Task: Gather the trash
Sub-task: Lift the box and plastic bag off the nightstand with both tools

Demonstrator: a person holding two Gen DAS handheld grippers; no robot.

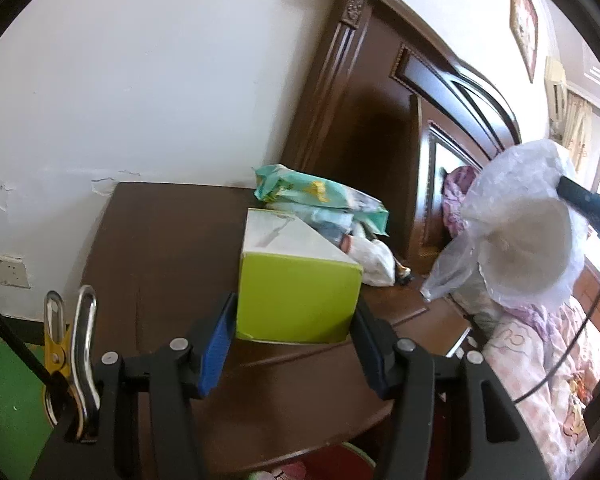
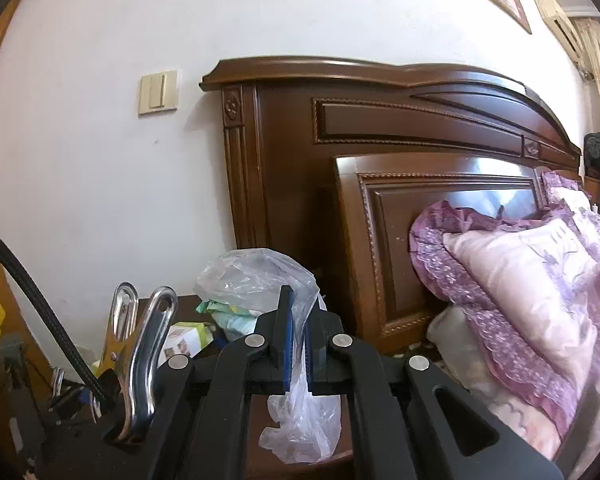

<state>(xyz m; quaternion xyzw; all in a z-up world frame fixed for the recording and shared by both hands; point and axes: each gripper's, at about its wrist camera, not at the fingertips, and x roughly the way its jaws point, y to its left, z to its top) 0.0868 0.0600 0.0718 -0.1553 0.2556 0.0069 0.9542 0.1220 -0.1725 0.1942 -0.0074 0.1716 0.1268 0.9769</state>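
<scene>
A green and white carton box (image 1: 296, 280) stands on the dark wooden nightstand (image 1: 160, 248). My left gripper (image 1: 294, 320) is open, its blue-padded jaws on either side of the box's near end; contact is not clear. My right gripper (image 2: 296, 320) is shut on a clear plastic bag (image 2: 260, 280), which hangs in the air; in the left wrist view the bag (image 1: 520, 232) shows at the right, over the bed. A green wipes packet (image 1: 320, 196) and a white crumpled bag (image 1: 376, 264) lie behind the box. The box (image 2: 188, 340) also shows small in the right wrist view.
A tall brown headboard (image 1: 380, 100) rises behind the nightstand. A bed with pink and purple bedding (image 2: 520, 280) lies to the right. A white wall (image 1: 140, 80) with a socket (image 1: 4, 276) stands behind. A light switch (image 2: 158, 92) is on the wall.
</scene>
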